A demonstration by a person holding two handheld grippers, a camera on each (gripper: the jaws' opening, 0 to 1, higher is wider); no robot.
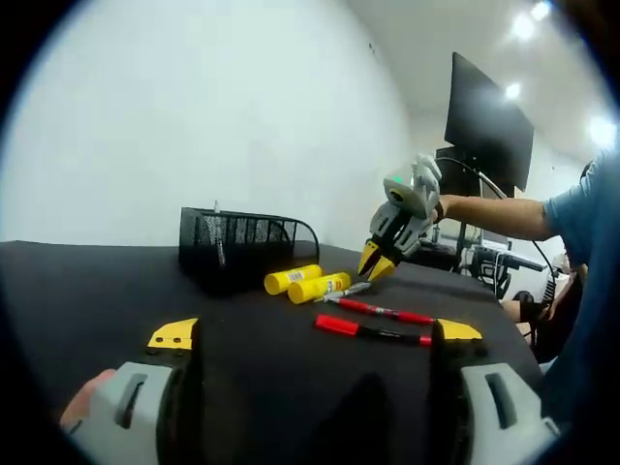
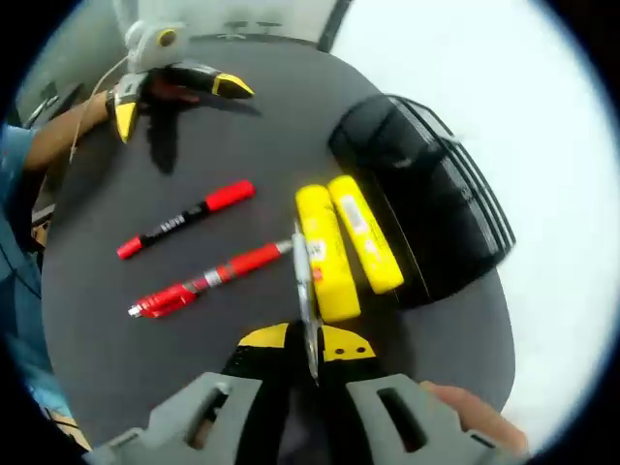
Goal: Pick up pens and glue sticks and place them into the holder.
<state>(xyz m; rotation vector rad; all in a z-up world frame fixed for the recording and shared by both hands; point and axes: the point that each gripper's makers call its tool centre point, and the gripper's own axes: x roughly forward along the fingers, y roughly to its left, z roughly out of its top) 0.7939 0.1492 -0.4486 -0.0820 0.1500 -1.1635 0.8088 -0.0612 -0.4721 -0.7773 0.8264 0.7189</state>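
Two yellow glue sticks lie at frame centre, labels too blurred to read, beside the black mesh holder. Lower centre, the right hand-held gripper is closed on a silver pen. Two red-capped pens lie left on the counter. Upper left, the left hand-held gripper spreads wide.

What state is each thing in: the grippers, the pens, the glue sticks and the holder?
Right gripper: shut on silver pen.
Silver pen: gripped at one end, beside the glue sticks.
Left gripper: open, holding nothing.
Two red pens: lying loose on the table.
Two yellow glue sticks: capped, lying side by side.
Mesh holder: upright on the table.
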